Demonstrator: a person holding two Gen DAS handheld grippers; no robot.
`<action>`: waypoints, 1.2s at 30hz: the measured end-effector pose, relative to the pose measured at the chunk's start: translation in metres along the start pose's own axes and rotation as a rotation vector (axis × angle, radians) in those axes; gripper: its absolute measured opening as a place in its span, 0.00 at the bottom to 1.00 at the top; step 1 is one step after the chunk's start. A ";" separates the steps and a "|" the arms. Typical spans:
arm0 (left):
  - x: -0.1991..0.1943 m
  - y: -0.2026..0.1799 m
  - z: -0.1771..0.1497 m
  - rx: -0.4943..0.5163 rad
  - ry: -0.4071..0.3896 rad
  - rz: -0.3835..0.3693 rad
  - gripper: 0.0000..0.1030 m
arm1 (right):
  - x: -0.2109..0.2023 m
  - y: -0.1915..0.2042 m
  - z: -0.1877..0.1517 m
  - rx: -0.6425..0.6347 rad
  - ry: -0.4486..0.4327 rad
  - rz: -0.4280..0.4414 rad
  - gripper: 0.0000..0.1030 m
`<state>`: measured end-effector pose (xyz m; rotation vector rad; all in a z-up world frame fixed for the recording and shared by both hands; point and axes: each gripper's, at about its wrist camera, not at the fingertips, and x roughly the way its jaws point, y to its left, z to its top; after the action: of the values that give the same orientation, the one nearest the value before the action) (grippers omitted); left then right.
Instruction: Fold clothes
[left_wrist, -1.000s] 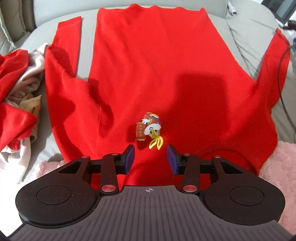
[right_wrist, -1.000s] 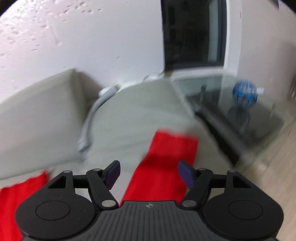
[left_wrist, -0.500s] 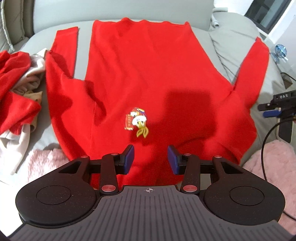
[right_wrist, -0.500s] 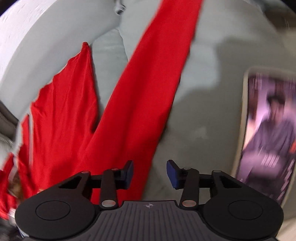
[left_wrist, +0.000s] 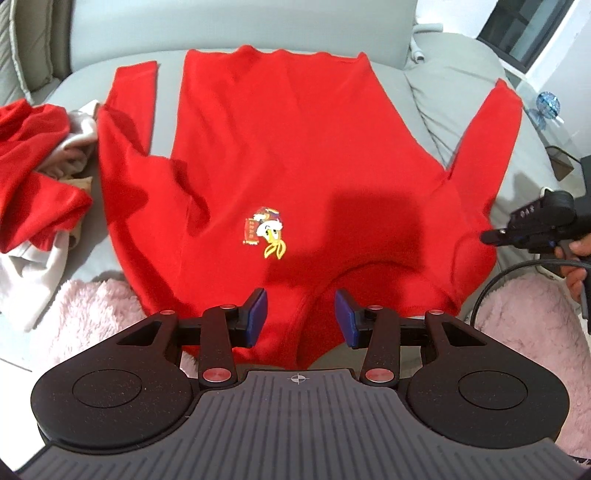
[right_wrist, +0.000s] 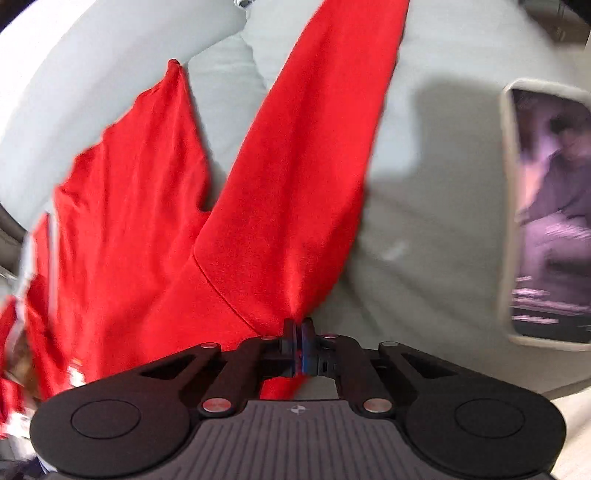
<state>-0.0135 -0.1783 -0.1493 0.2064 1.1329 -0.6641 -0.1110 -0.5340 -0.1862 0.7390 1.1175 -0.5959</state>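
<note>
A red sweater with a cartoon duck badge lies spread flat on the grey sofa, both sleeves angled outward. My left gripper hovers open above the near collar end; red cloth shows below its fingers, and the pads do not press it. In the right wrist view my right gripper is shut on a pinch of the red sweater where the right sleeve meets the shoulder. The left wrist view shows that right gripper, held by a hand, at the sweater's right edge.
A heap of red and pale clothes lies at the left. Pink fluffy blanket covers the near edge on both sides. A phone with a lit screen rests on the sofa to the right. A black cable trails from the right gripper.
My left gripper drew back and rose, so more of the sweater shows. My right gripper swung down from the sleeve tip to the shoulder, and its jaws closed on the red cloth.
</note>
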 end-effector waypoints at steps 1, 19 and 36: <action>-0.001 -0.001 -0.002 0.009 -0.002 0.000 0.45 | 0.000 -0.003 -0.004 -0.001 0.008 -0.016 0.02; -0.020 0.044 -0.012 -0.125 -0.065 0.092 0.46 | -0.049 0.117 -0.052 -0.314 -0.093 0.140 0.40; -0.048 0.145 0.051 -0.376 -0.251 0.137 0.47 | -0.034 0.286 -0.079 -0.774 -0.116 0.361 0.41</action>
<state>0.0983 -0.0693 -0.1097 -0.1172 0.9710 -0.3357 0.0463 -0.2915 -0.1098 0.2117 0.9689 0.1158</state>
